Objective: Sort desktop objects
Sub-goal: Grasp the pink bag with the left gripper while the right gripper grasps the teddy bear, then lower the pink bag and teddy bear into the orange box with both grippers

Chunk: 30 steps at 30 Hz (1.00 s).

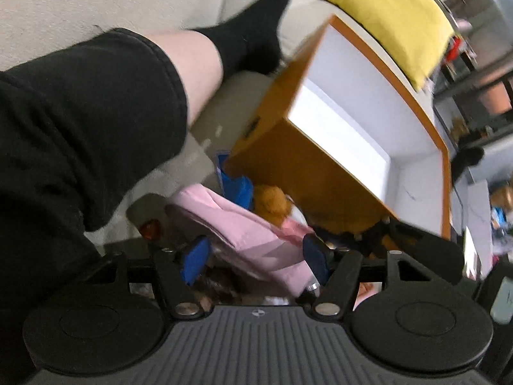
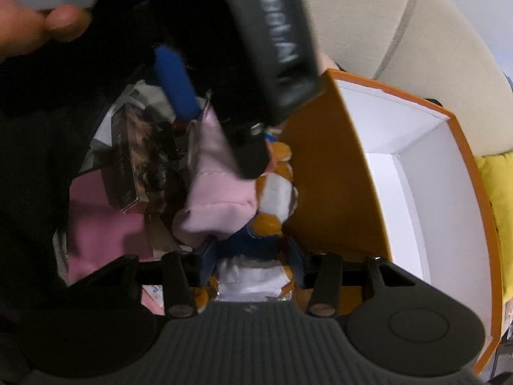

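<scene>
Beige cushions back a heap of soft things beside an orange box. Left tongs (image 1: 253, 258) stand wide apart around a fold of pink cloth (image 1: 247, 234), pads not pressing it. Right tongs (image 2: 253, 264) are part closed with a plush toy (image 2: 275, 186) between the pads; whether they grip it I cannot tell. Beyond both tongs stands the orange box (image 2: 323, 166), white inside, with a yellow cushion (image 1: 397, 22) past it.

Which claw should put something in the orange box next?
Probably the right claw: it looks closed on the orange and white plush toy, right beside the orange box. The left claw is open around the pink cloth, not gripping.
</scene>
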Each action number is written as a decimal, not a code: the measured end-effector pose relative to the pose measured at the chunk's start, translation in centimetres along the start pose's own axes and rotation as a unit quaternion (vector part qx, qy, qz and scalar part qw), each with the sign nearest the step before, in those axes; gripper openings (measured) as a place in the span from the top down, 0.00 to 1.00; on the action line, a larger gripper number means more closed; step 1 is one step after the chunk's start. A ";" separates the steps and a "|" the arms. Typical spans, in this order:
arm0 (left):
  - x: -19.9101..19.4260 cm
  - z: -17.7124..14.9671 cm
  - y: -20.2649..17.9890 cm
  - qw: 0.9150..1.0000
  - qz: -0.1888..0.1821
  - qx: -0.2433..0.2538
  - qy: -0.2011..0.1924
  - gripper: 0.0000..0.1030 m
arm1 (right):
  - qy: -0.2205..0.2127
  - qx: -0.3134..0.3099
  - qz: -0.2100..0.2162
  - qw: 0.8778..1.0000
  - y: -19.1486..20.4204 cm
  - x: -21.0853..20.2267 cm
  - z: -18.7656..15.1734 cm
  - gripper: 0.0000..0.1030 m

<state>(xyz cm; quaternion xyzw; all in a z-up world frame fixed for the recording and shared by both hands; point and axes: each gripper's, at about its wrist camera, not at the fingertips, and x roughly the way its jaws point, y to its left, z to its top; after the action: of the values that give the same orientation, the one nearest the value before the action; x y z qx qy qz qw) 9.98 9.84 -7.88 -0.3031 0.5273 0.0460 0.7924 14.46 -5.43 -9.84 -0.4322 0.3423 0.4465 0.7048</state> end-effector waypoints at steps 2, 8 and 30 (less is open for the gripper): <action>0.1 -0.1 0.1 1.000 0.002 -0.003 -0.001 0.26 | -0.004 -0.001 0.004 1.000 0.1 0.2 -0.2 0.56; 0.0 -0.7 0.4 1.000 -0.003 0.002 -0.012 0.32 | -0.010 -0.004 -0.007 1.000 0.7 -0.6 -0.9 0.66; -14.5 0.5 -6.0 0.951 -0.089 0.259 -0.145 0.65 | -0.148 0.202 -0.081 0.965 -7.0 -15.9 -3.5 0.69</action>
<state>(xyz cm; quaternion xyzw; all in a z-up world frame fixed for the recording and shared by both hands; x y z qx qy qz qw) 6.34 8.84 7.36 -0.1234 0.3716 -0.1192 0.9124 14.73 -15.51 4.77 -0.2361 0.2812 0.3689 0.8539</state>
